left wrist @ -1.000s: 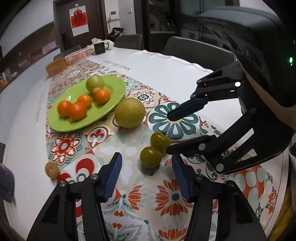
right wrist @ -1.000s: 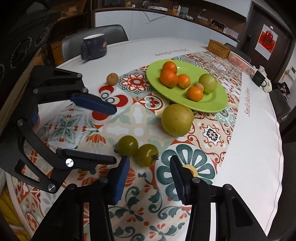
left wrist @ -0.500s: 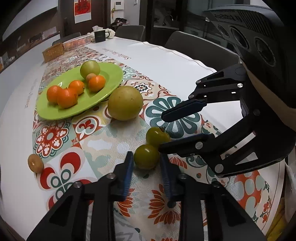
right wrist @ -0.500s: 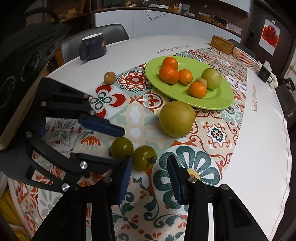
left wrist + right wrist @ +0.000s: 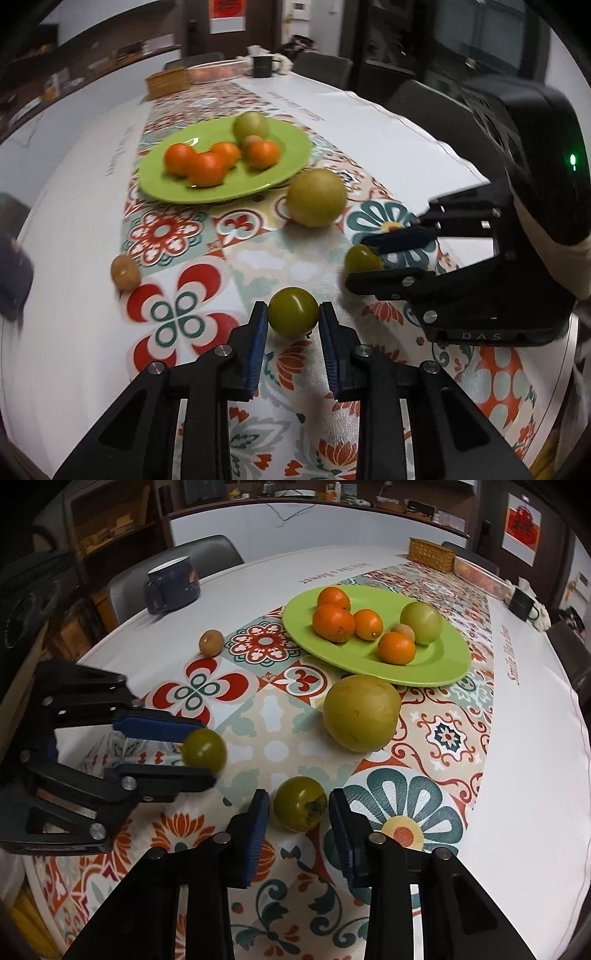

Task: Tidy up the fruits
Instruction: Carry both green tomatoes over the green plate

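Two small green tomatoes are on the patterned runner. My left gripper [image 5: 293, 314] is shut on one green tomato [image 5: 293, 312], also seen at the left of the right wrist view [image 5: 204, 748]. My right gripper [image 5: 299, 805] has its jaws closing on the other green tomato [image 5: 300, 803], with the blue pads against its sides. Further back, a green plate [image 5: 166, 192] holds several oranges and a green round fruit. A large yellow-green fruit [image 5: 362, 712] lies in front of the plate, and a small brown fruit [image 5: 211, 641] lies off to the side.
A dark mug [image 5: 171, 585] stands near the table's edge by a grey chair. A wicker basket [image 5: 430, 555] and a second mug [image 5: 263, 66] are at the table's far end. White tablecloth borders the runner on both sides.
The left jaws closed onto their tomato and drew it away from the other one. The right jaws narrowed around the second tomato. Both grippers rolled a little.
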A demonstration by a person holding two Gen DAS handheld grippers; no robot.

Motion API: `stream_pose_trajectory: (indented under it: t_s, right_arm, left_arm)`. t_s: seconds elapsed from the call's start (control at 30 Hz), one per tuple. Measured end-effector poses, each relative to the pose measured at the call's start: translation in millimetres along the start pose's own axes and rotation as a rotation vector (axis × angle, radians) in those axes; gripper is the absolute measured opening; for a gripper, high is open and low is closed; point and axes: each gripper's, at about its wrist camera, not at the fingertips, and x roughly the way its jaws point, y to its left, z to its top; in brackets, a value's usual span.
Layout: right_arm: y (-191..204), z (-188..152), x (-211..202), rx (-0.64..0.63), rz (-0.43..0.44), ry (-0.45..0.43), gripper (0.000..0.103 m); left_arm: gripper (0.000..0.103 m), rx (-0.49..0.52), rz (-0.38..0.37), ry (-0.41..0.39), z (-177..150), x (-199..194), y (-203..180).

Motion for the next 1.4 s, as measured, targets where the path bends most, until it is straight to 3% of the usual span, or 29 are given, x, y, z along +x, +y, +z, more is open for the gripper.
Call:
stream_pose_trajectory:
  t_s: [0.23, 0.67, 1.0, 1.4]
  right_arm:
    - [-1.1, -1.7, -6.2, 0.063, -0.009, -0.024, 0.030]
    - [6.3, 2.8, -44.3, 0.156, -0.099, -0.136, 0.030]
    - [-2.6, 38.3, -65.8, 0.236, -0.136, -0.248, 0.030]
    - [-29.6, 85.9, -59.0, 0.283, -0.161, -0.293, 0.030]
  left_arm:
    - [0.028, -0.084, 0.012, -0.021, -1.8, -8.7, 3.8]
    - [0.028, -0.097, 0.061, -0.101, 10.2, -43.3, 7.6]
    - [0.028, -0.112, 0.102, -0.150, 41.5, -51.8, 25.1]
    - [0.028, -0.142, 0.149, -0.166, 87.6, -39.0, 55.8]
